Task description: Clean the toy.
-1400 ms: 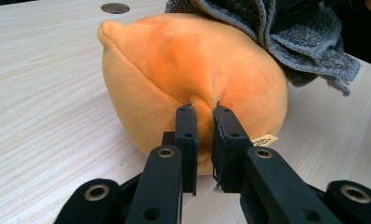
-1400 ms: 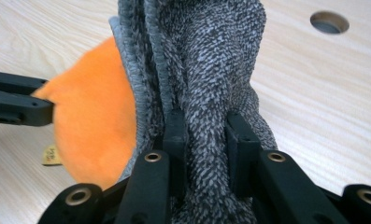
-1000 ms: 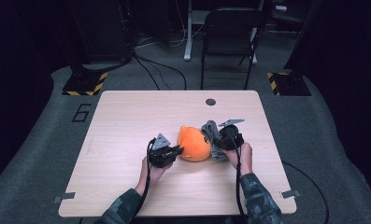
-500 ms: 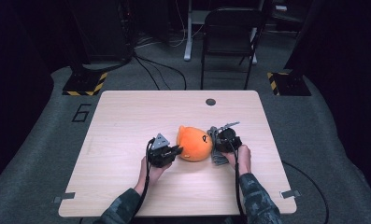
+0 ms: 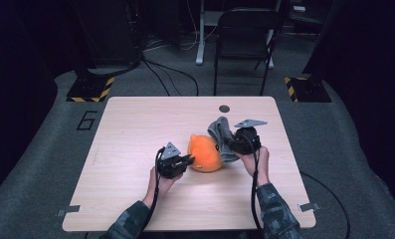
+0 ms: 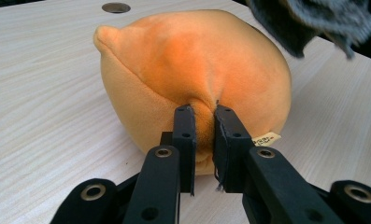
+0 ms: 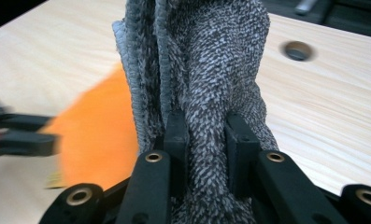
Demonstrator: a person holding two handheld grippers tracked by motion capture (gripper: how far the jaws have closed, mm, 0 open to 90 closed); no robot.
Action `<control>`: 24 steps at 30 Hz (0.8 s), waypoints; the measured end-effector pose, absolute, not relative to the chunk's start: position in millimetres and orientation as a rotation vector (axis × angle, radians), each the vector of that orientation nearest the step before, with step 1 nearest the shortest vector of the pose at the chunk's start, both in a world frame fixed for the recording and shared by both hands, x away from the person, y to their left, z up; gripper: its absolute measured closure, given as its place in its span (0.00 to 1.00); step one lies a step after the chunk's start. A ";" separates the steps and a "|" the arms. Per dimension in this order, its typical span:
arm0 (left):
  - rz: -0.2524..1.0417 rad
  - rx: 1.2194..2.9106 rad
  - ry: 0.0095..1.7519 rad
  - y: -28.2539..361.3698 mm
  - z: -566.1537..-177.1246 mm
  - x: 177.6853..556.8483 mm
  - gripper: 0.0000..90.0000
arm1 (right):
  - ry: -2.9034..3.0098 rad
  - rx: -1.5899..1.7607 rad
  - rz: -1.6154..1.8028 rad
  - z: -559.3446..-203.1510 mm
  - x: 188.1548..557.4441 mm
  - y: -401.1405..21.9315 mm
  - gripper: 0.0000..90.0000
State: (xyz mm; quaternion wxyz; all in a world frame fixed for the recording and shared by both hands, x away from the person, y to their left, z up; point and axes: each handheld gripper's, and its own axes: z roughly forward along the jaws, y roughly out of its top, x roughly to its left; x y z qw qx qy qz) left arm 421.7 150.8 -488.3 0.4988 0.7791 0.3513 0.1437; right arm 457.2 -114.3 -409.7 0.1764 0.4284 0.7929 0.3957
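In the high view, your left hand-held gripper [image 5: 187, 160] sits left of centre on the surface [image 5: 135, 129], clamped on the near-left side of the orange plush toy [image 5: 205, 153]. Your right hand-held gripper [image 5: 233, 141] is just right of the toy, clamped on a bunch of the grey cloth [image 5: 222, 134], which stands raised at the toy's right side with its lower part draped down beside the toy. Judging from this, you are peeling the cloth off the toy: keep the left side steady as an anchor and let only the right side travel.

In the left gripper view, the jaws pinch a fold of plush at the centre of the frame, low on the toy [image 6: 192, 74], which rests on the surface. The pinch looks shallow, so avoid tugging with this hand. The cloth [image 6: 314, 21] hangs at the upper right.

In the right gripper view, the cloth [image 7: 206, 84] fills the middle, squeezed firmly between the jaws, while the toy [image 7: 99, 135] blurs at lower left. Lift up and away towards the right, clear of the toy, so the trailing edge does not snag or drag it.
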 end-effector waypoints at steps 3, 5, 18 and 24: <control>0.363 1.900 0.833 150.7 -487.9 421.2 0.85 | 2.306 1.175 1.046 -427.1 460.2 -98.1 0.82; 0.369 1.906 0.830 151.6 -487.2 421.7 0.78 | 2.288 1.193 1.025 -439.8 462.9 -92.0 0.82; 0.466 2.019 0.773 148.0 -495.7 427.1 0.44 | 2.263 1.202 1.038 -440.6 465.7 -95.1 0.82; 0.516 2.048 0.704 138.7 -501.6 423.7 0.64 | 2.256 1.203 1.043 -441.0 466.3 -92.1 0.82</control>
